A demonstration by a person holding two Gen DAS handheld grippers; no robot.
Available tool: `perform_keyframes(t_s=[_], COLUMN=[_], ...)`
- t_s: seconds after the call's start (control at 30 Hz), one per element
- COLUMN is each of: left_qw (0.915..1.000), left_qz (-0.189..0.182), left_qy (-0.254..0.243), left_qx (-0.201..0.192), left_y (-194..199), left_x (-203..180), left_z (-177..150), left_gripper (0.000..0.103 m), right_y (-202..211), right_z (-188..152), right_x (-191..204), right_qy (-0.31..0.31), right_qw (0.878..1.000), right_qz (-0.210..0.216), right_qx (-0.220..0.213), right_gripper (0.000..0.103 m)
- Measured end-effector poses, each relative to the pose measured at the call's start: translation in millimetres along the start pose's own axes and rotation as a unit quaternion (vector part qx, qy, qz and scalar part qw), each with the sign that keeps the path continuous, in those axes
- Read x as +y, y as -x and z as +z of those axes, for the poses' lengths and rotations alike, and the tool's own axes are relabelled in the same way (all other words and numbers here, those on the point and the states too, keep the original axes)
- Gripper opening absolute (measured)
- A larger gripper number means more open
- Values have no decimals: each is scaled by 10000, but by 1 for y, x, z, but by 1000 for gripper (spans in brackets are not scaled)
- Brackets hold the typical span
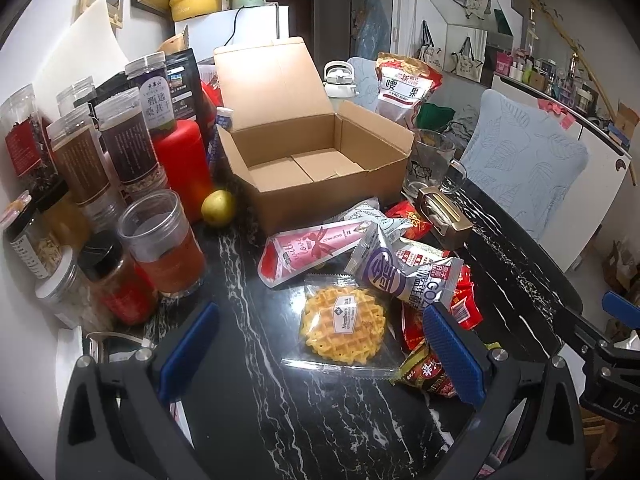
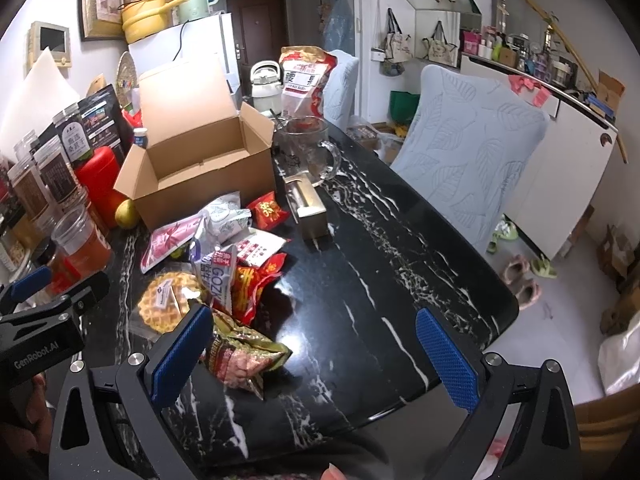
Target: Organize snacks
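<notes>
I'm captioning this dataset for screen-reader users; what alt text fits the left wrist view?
An open left gripper hovers over a black marble table, its blue jaws either side of a wrapped waffle at the near edge of a snack pile. Behind stands an empty open cardboard box, with jars crowded at left.

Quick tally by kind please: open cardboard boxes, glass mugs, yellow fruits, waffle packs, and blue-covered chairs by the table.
box: 1
mug: 1
fruit: 1
waffle pack: 1
chairs: 2
Total: 6
</notes>
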State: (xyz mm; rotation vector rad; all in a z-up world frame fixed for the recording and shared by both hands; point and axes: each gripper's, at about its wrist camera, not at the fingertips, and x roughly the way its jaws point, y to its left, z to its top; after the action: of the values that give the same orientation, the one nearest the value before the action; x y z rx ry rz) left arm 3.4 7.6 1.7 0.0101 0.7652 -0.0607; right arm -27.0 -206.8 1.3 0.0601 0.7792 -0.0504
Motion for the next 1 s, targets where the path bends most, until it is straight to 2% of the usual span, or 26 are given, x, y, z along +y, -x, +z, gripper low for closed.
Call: perform_keyframes(t_s=[0.33, 1.0], left_qw=[9999, 9998], left_qz=[-17, -44], left_qy=[-5, -177], left_qx=[-112, -30], left_y=[7, 4], left_x=[0, -6], left_z=[3, 3], left_gripper=[103, 103], right_y=[2, 3], right_z=[0, 1], right_x=[-2, -2], right_qy=[-27, 9], right_qw=[10000, 10000], right_qz=[-30, -40], right_qx=[-73, -71], right_gripper=[103, 103])
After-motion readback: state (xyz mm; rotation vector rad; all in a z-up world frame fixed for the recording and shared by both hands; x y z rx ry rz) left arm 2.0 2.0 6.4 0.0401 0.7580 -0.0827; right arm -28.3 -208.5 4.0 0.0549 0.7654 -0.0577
